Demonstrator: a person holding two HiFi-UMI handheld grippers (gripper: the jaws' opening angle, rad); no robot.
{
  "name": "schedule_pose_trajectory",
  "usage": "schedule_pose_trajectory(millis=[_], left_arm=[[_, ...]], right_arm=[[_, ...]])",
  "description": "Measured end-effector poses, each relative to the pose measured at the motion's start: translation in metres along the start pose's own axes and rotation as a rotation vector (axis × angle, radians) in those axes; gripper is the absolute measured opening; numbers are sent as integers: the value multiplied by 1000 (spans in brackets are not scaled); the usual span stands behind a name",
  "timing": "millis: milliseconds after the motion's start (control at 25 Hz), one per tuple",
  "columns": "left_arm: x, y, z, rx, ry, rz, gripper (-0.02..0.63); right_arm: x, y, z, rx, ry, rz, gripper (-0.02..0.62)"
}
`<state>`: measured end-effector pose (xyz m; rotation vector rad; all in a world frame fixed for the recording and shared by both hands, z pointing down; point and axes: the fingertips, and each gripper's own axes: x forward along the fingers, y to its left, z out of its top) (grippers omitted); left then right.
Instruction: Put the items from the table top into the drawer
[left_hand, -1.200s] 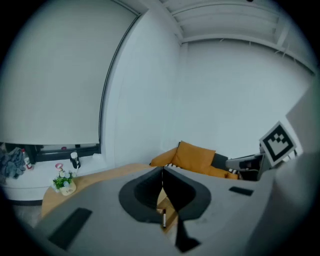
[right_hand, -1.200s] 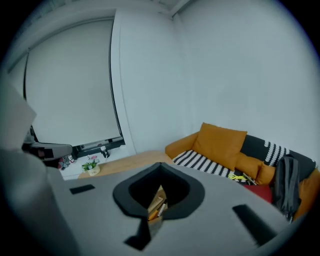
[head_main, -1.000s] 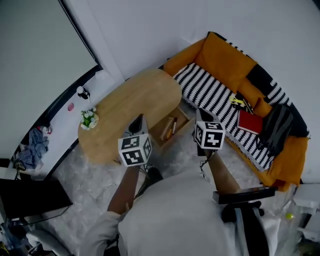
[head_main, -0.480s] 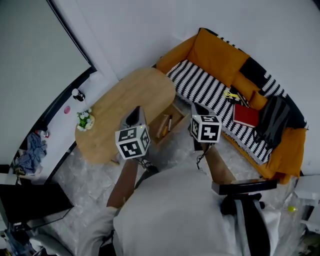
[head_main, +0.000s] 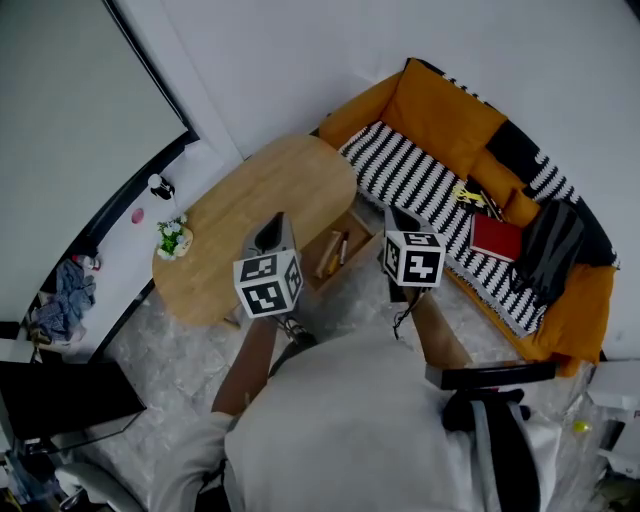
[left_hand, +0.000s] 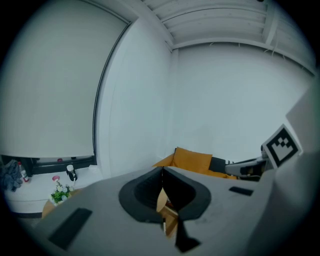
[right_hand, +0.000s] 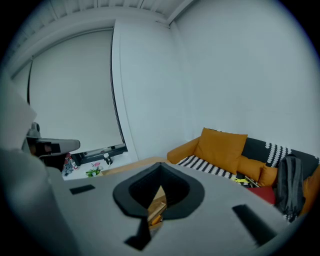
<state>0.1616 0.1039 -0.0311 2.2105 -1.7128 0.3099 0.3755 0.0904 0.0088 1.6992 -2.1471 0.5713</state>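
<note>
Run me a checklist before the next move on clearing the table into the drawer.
1. Drawer open: ok, pulled out, a few items lying inside.
2. Left gripper free: ok, fingers together, nothing between them.
3. Right gripper free: ok, fingers together, empty.
4. Table top cleared: not ok, a flower pot stands at its far end.
5. Room in the drawer for the pot: cannot tell.

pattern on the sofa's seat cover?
Black-and-white stripes on the seat cover of the orange sofa; clearest in the head view.
</note>
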Motion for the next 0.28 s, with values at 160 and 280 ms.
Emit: schedule_pose_trajectory(millis=[160, 280], left_arm=[[1, 1, -1, 0, 3, 3, 9], [3, 1, -3, 0, 8, 0, 9]], right_arm=[[1, 2, -1, -6, 4, 5, -8], [2, 2, -3, -6, 10, 4, -8]])
